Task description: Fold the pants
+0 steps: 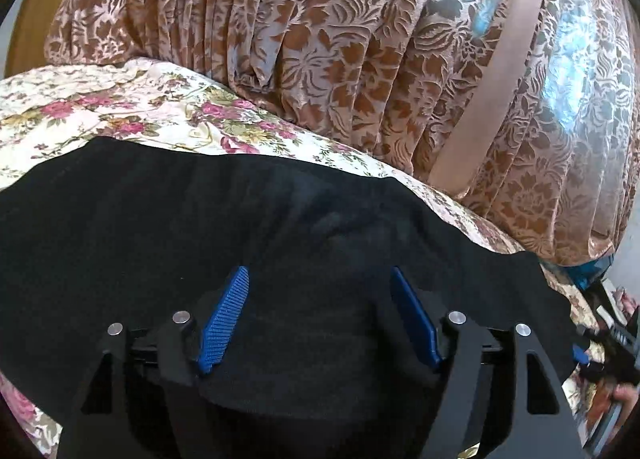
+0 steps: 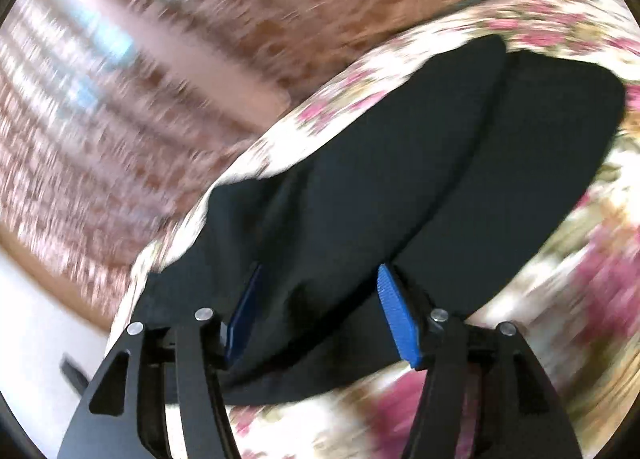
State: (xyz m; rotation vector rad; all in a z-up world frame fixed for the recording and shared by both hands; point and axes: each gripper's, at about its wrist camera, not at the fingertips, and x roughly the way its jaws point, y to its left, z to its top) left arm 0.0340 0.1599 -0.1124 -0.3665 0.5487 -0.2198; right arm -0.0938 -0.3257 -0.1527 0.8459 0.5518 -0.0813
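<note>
Floral bedsheet (image 1: 120, 111) (unlabelled black pants (image 1: 200, 227)).

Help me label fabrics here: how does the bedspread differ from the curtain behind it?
The bedspread is cream with pink flowers; the curtain is pinkish with brown flowers. The bedspread lies spread under the black pants; the curtain hangs in vertical pleats. Both are floral.

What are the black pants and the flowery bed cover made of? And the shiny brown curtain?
Pants: soft matte knit or cotton, probably; dull, no shine. Bed cover: printed woven cloth, likely cotton, with a slight sheen and creases. Curtain: looks like satiny fabric with a raised velvety flower pattern; it gleams.
</note>
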